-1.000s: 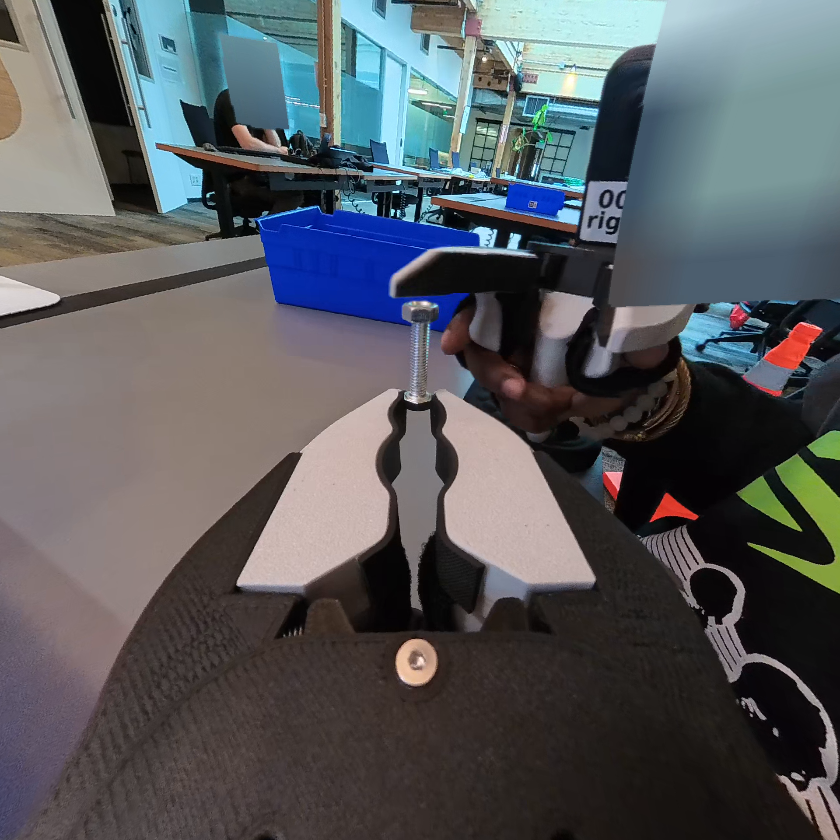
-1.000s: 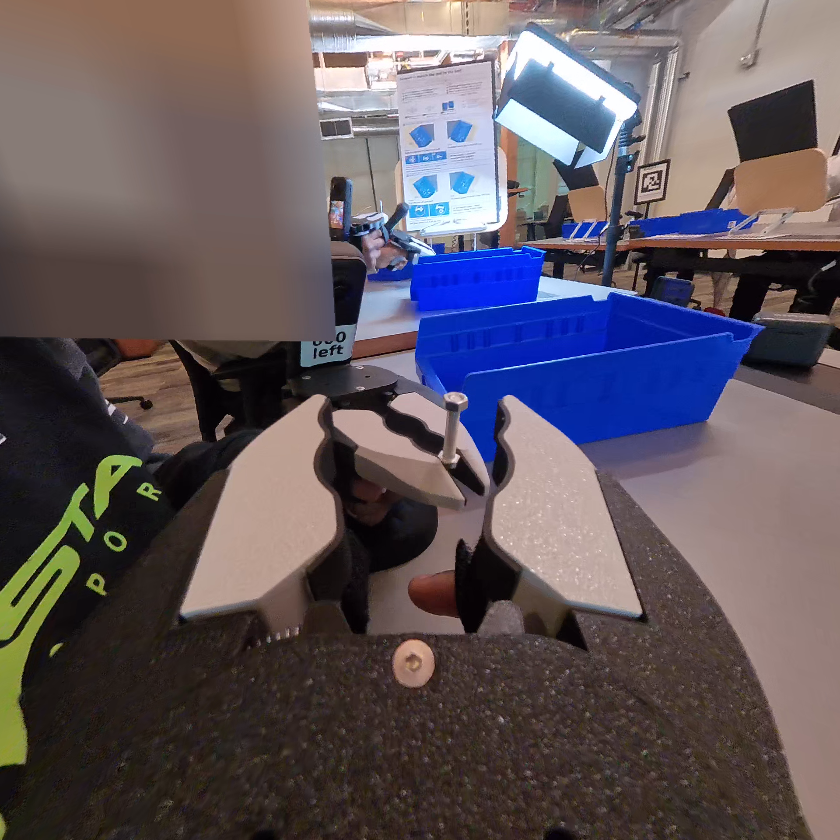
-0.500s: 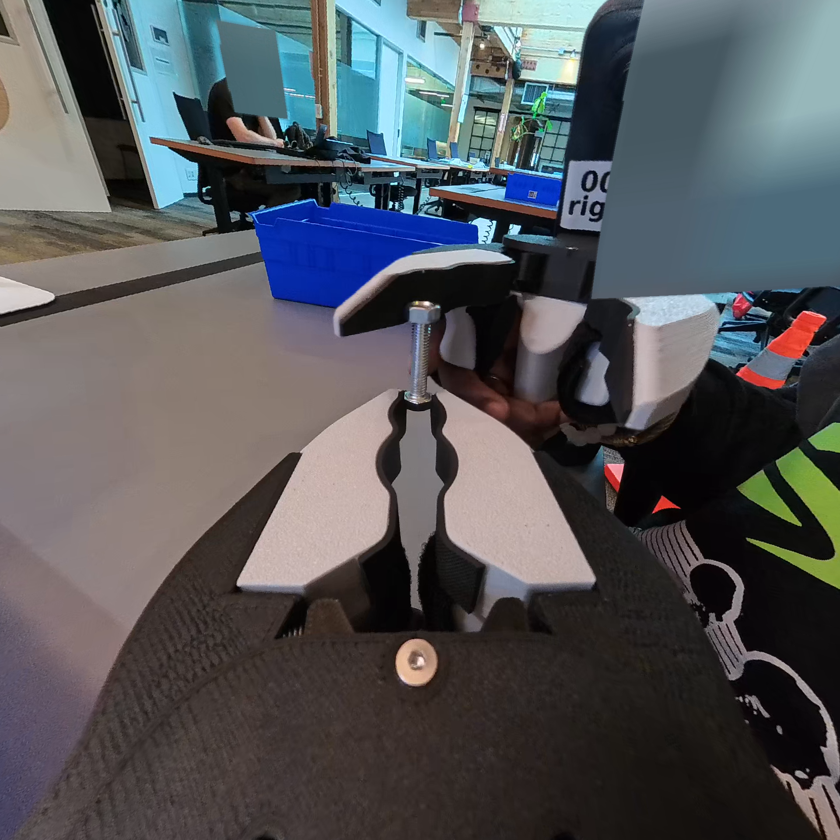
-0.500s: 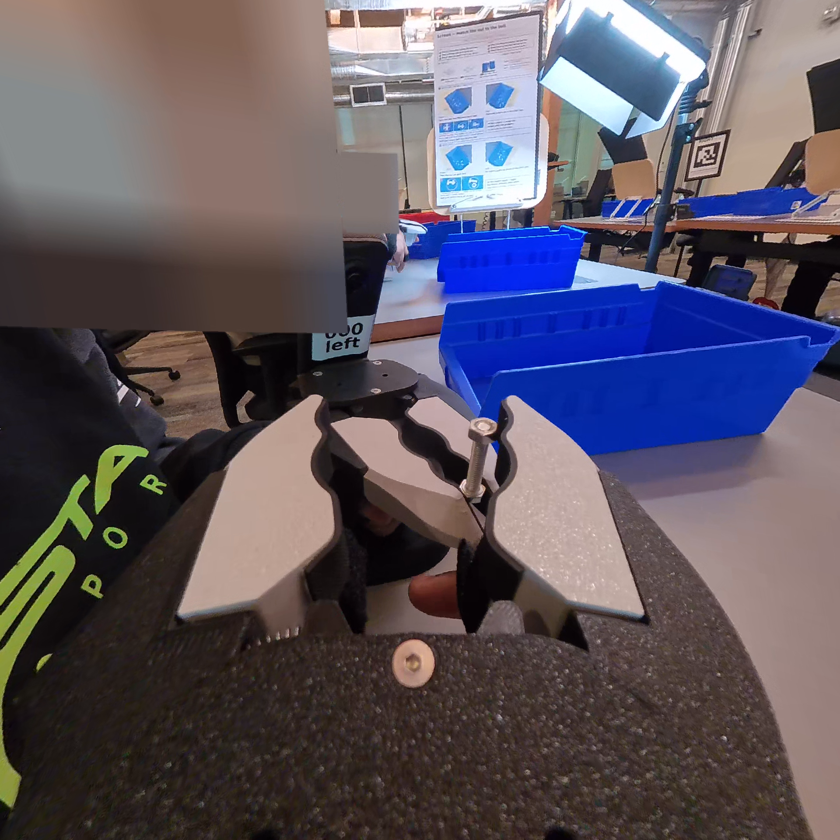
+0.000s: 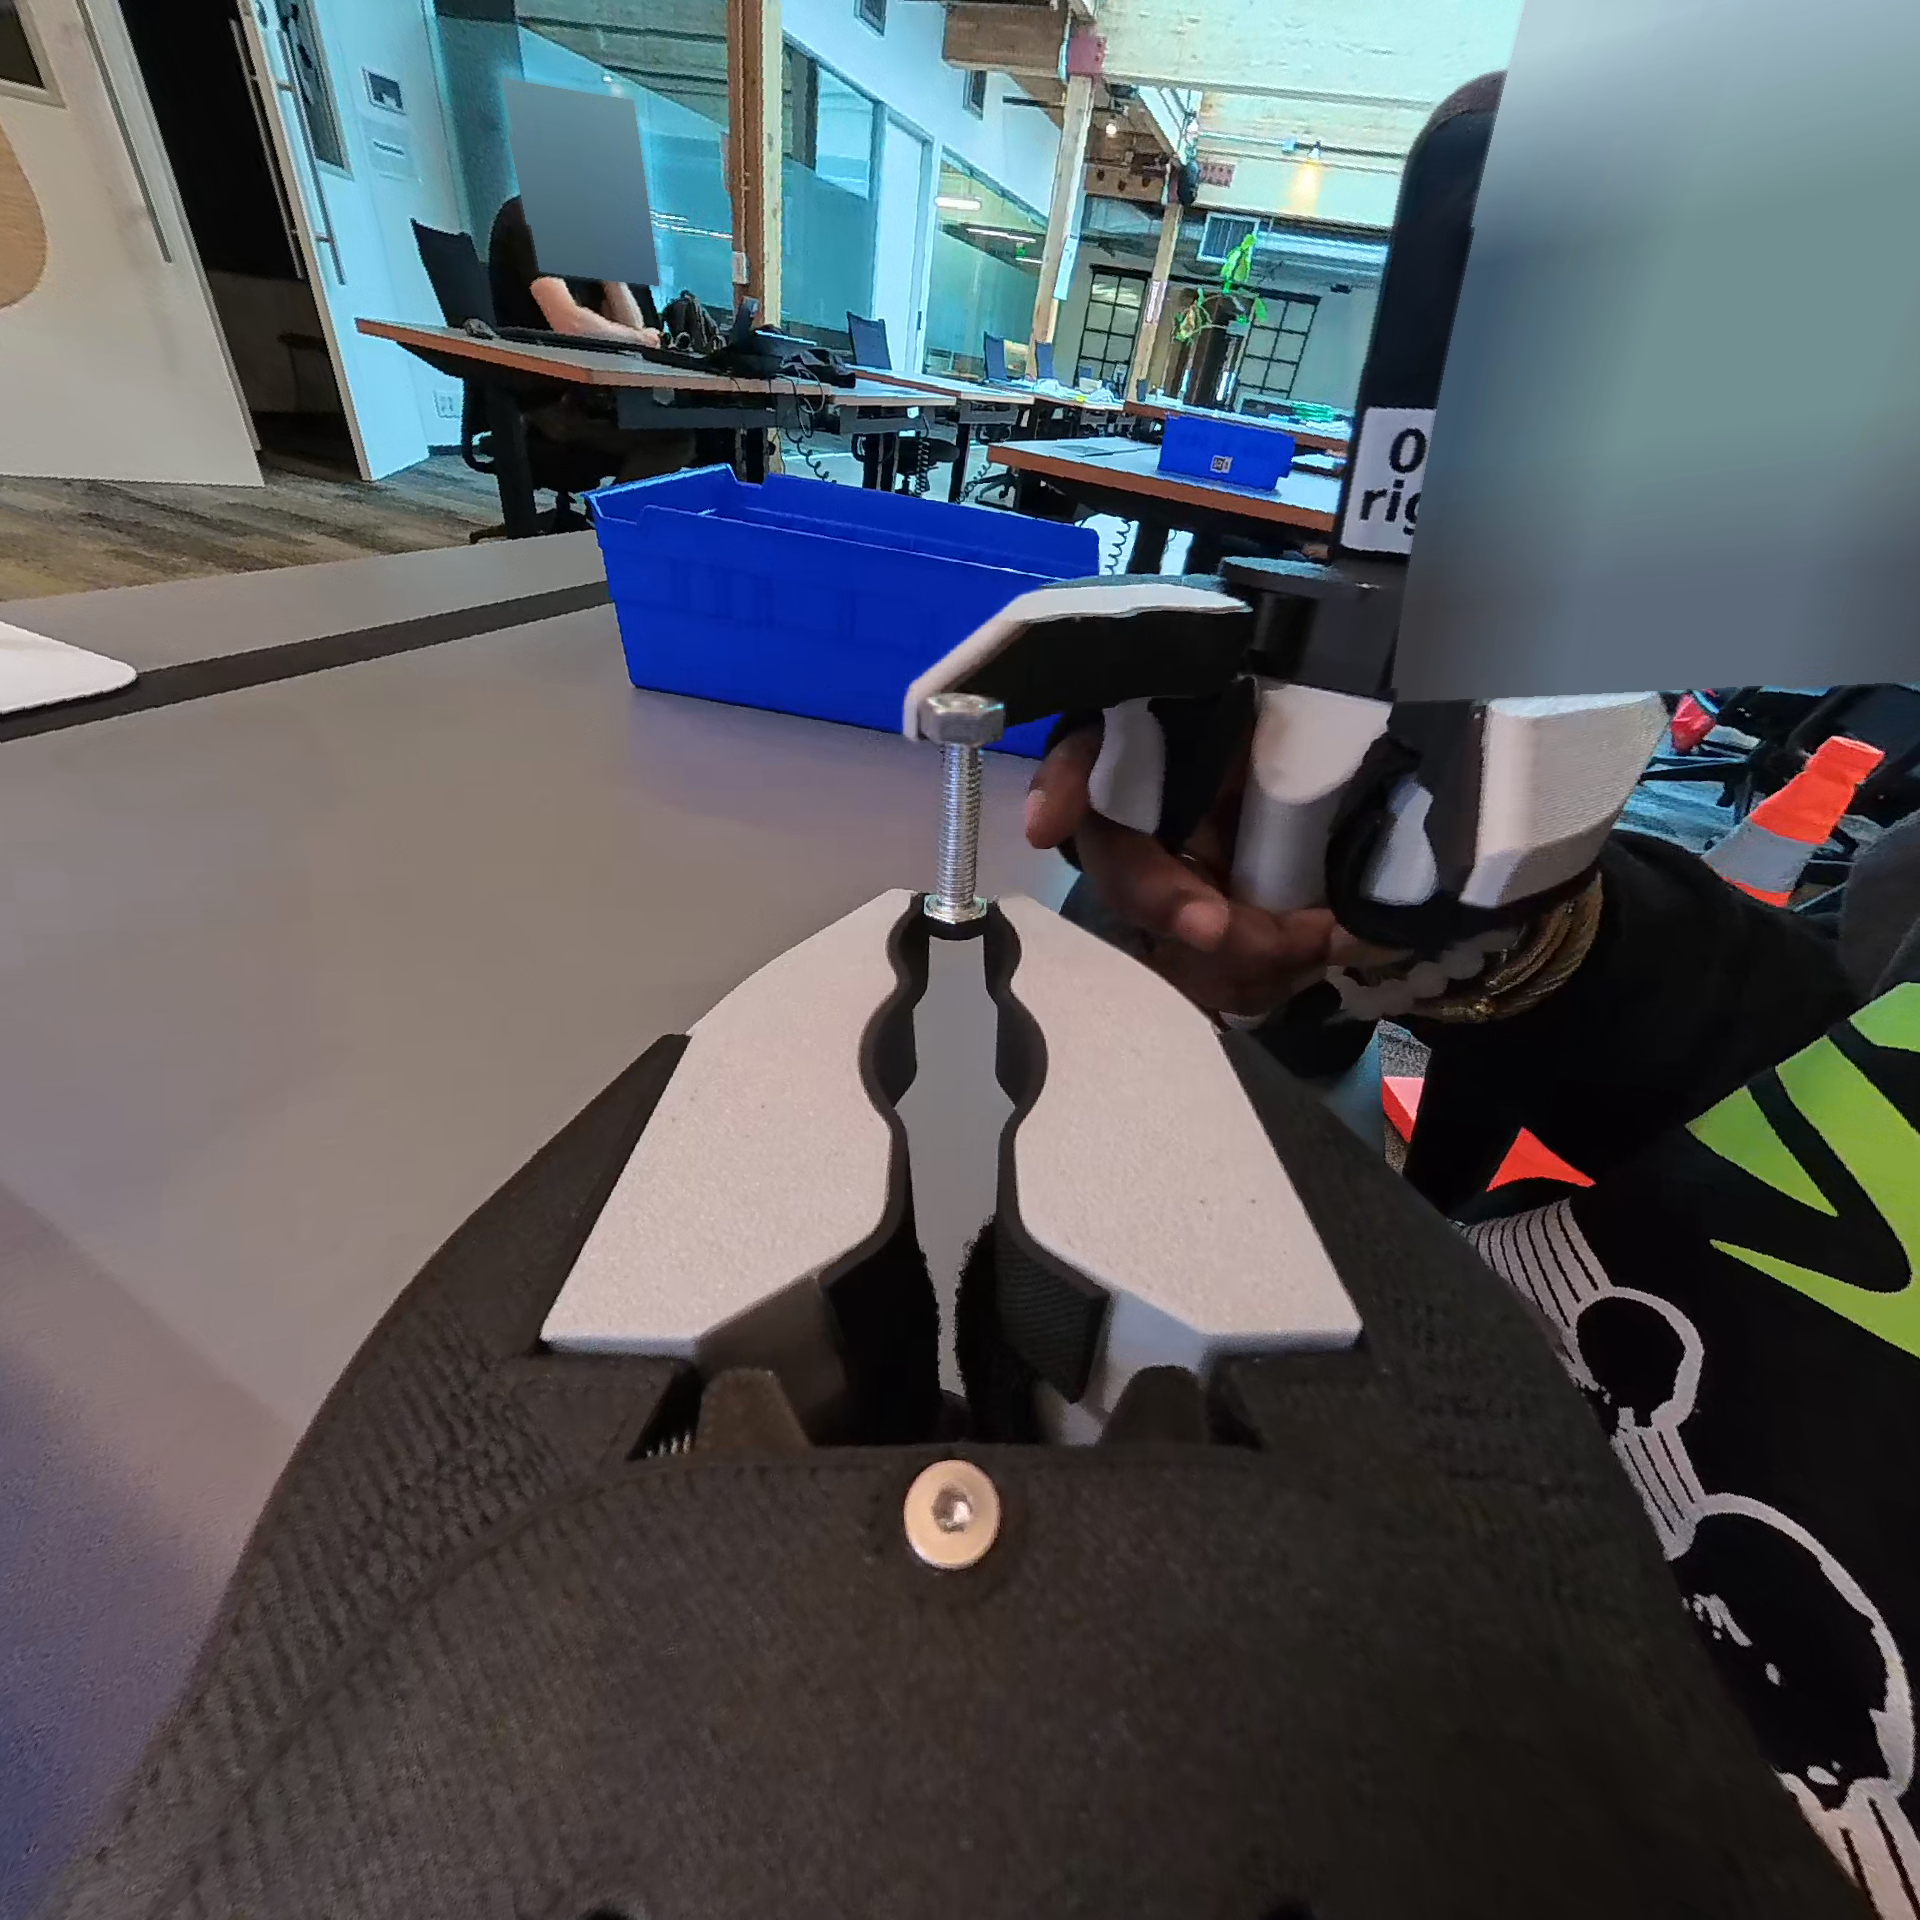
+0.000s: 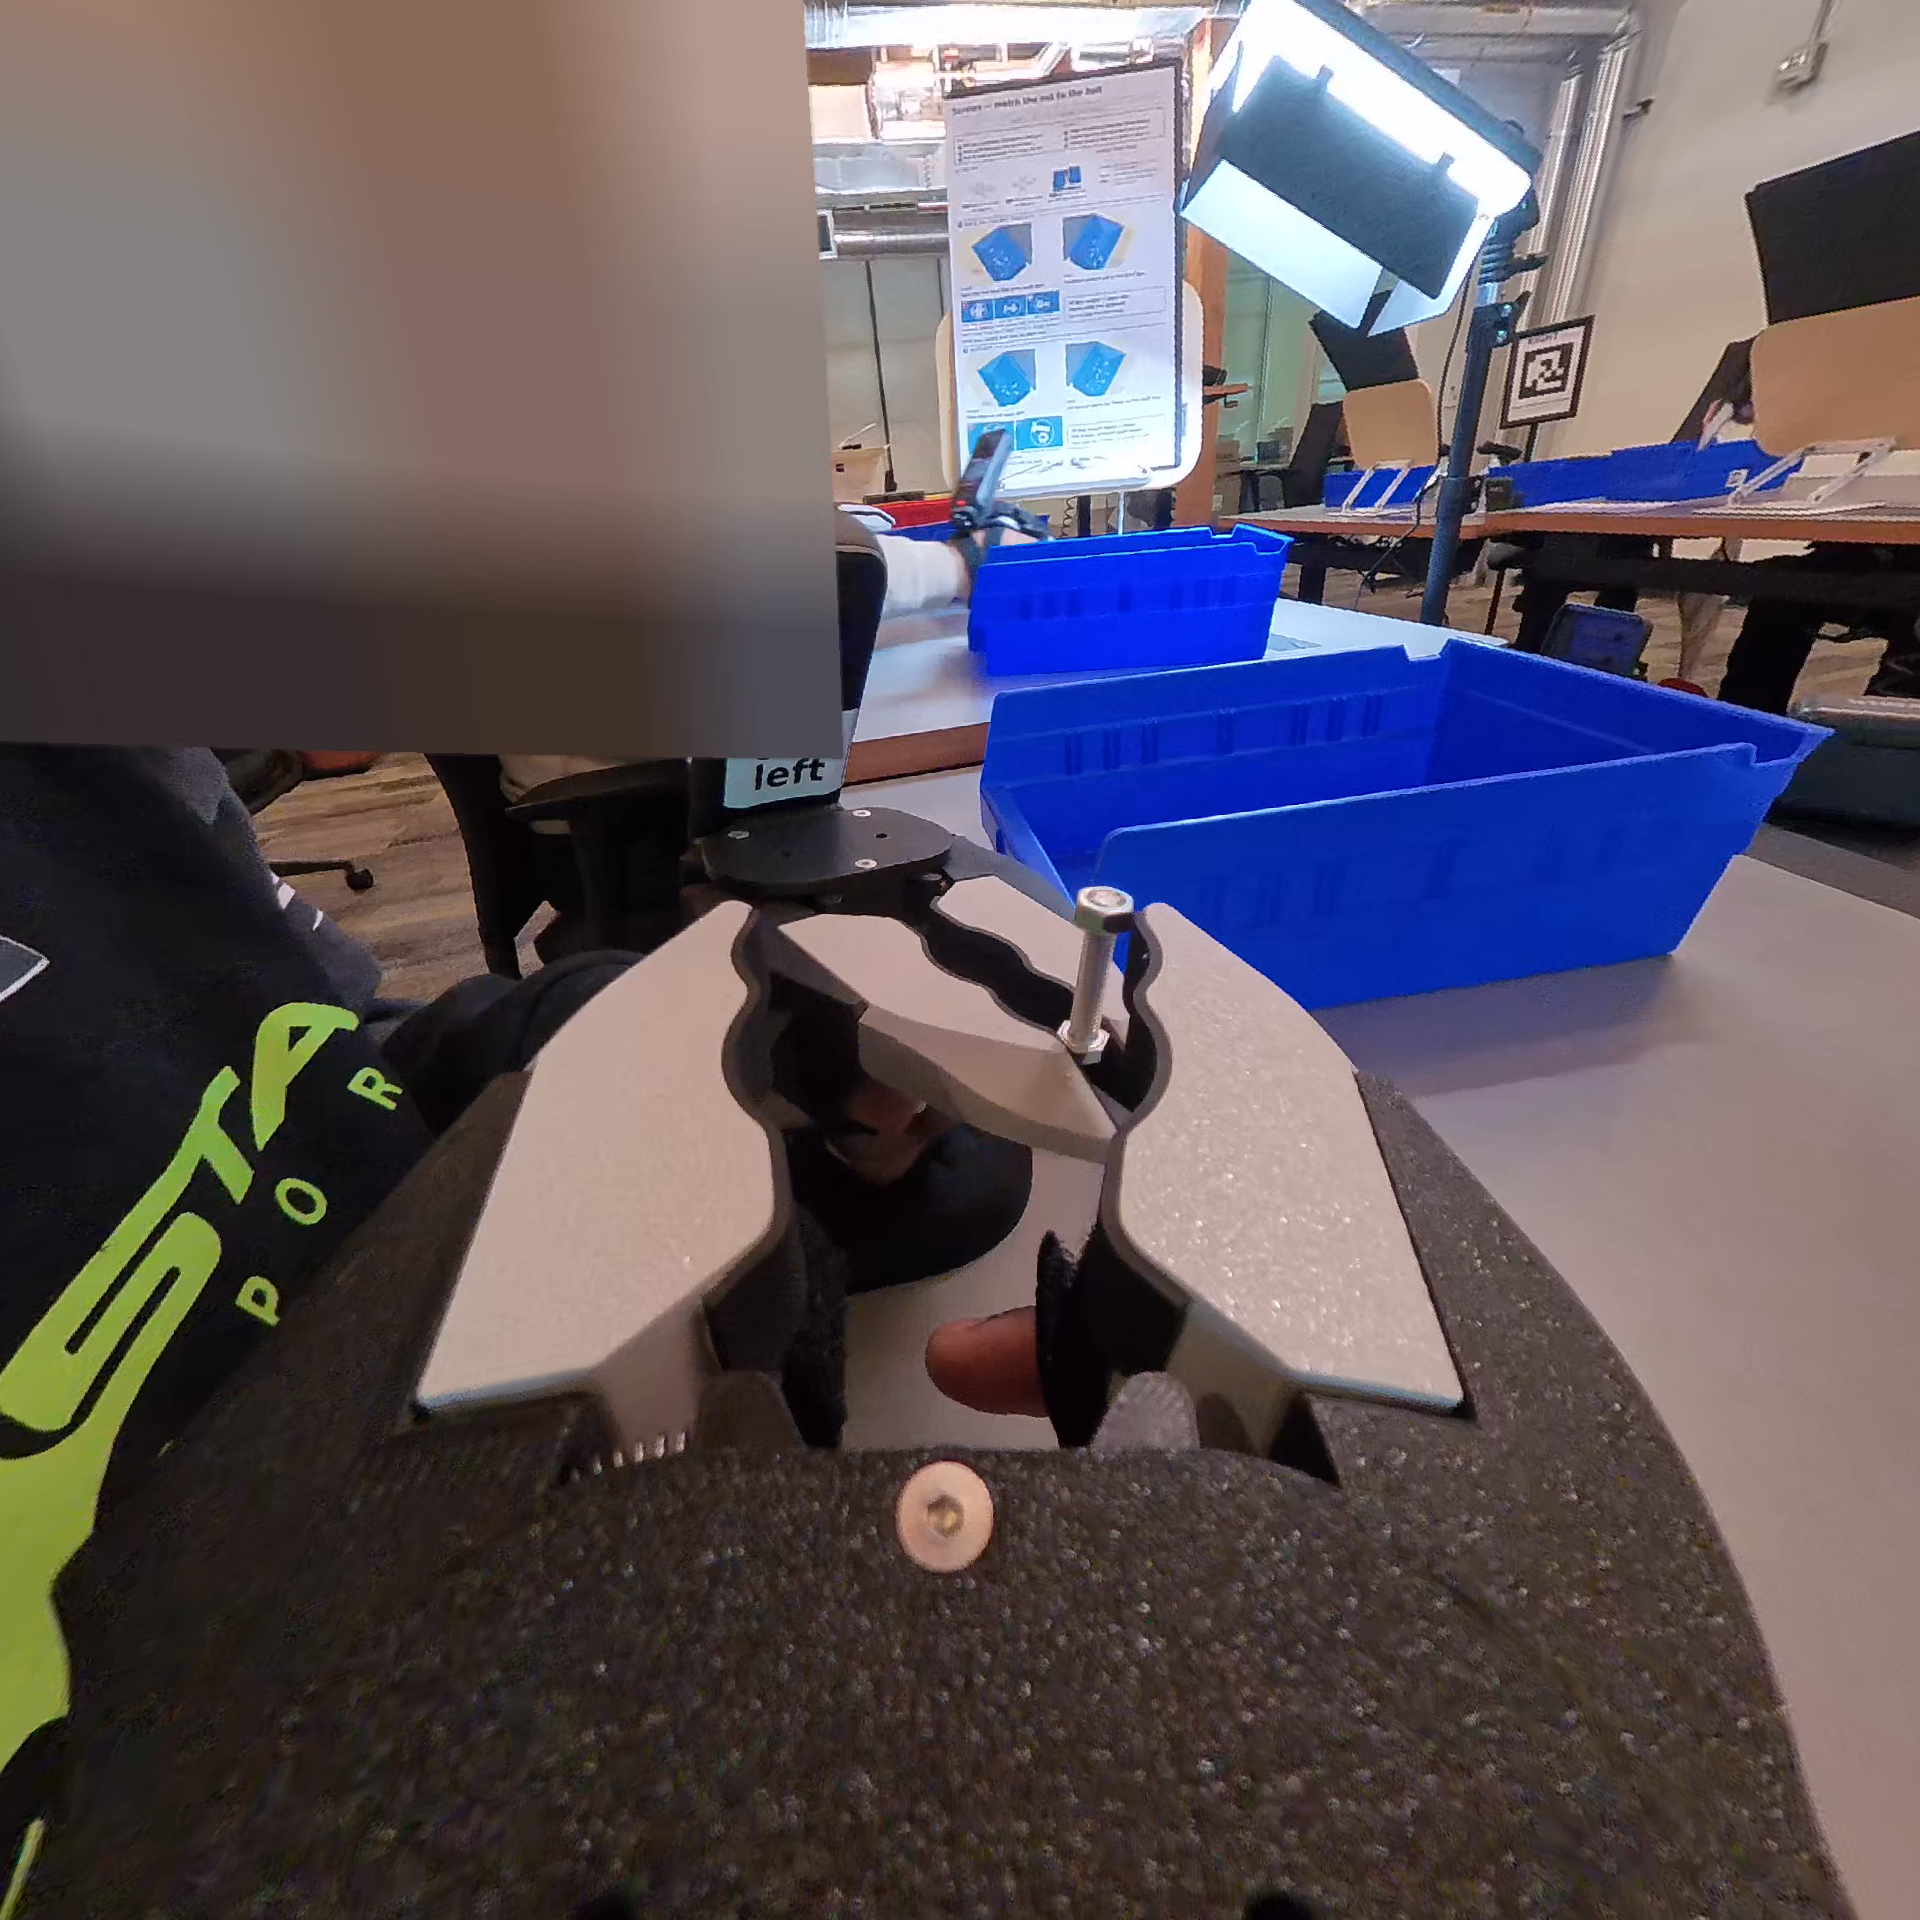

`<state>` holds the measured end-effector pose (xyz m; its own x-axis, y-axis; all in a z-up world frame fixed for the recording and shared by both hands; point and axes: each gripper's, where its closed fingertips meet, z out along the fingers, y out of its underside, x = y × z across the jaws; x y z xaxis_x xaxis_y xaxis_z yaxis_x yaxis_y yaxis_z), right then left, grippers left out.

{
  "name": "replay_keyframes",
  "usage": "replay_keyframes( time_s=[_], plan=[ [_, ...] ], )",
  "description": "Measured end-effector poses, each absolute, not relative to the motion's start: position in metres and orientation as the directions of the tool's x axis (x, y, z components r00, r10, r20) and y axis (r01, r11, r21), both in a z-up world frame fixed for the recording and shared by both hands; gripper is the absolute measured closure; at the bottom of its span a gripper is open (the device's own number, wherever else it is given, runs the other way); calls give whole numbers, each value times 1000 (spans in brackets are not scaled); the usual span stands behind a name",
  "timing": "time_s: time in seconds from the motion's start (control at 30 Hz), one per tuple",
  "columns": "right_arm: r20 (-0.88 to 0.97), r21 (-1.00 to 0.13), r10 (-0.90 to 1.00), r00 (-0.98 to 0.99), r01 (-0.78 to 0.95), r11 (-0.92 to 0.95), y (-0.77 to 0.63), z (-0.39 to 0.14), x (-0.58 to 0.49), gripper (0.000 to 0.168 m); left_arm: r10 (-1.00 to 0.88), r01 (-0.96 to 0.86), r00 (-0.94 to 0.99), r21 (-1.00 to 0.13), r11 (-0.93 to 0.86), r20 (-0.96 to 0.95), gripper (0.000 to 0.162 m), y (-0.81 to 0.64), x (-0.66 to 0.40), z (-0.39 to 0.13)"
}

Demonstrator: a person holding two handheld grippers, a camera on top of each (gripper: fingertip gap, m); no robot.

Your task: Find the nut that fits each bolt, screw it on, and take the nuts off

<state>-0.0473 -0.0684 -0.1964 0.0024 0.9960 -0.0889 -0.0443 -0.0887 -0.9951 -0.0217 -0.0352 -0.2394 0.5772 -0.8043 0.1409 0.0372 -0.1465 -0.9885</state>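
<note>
A silver bolt [image 5: 958, 821] stands upright, head up, with a nut [image 5: 956, 910] on its lower end. My left gripper [image 5: 956, 920] is shut on that lower end, right at the nut. My right gripper [image 6: 948, 920] is open. The bolt [image 6: 1096, 977] stands between its fingers, close to the right finger [image 6: 1236, 1091]. In the left wrist view a right gripper finger [image 5: 1081, 644] ends just behind the bolt head. The left gripper [image 6: 1101, 1081] points in from the left in the right wrist view.
Both grippers hover over a grey table [image 5: 364, 883]. A blue bin [image 5: 831, 613] stands on it behind the bolt, also shown in the right wrist view [image 6: 1403, 883]. Another blue bin [image 6: 1122, 603] is on a farther table. An orange cone [image 5: 1808, 810] is on the floor. The tips of one gripper are about 5 centimeters away from the tips of the other.
The right gripper has shifted so the bolt moved from mid-gap to close by its right finger. It stays open. The left gripper keeps its hold.
</note>
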Motion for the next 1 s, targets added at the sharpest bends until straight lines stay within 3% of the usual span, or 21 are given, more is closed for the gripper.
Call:
replay_keyframes(
  time_s=[0.27, 0.33, 0.53, 1.0],
  plan=[
    [-84, -995, 996, -6, -49, -84, -75, -198, -37, 122, -804, 39, 578, -988, -147, 142, 152, -35, -22, -239],
    [-88, -994, 996, 17, -69, -87, -70, -196, -37, 119, -804, 37, 577, -989, -146, 141, 152, -35, -22, -239],
    [-102, -990, 994, 25, -104, -99, -60, -194, -54, 86, -806, 22, 577, -989, -144, 130, 152, -36, -20, -241],
    [-81, -995, 997, -17, -56, -81, -70, -198, -71, 88, -804, 12, 583, -990, -140, 120, 152, -36, -20, -242]
  ],
)
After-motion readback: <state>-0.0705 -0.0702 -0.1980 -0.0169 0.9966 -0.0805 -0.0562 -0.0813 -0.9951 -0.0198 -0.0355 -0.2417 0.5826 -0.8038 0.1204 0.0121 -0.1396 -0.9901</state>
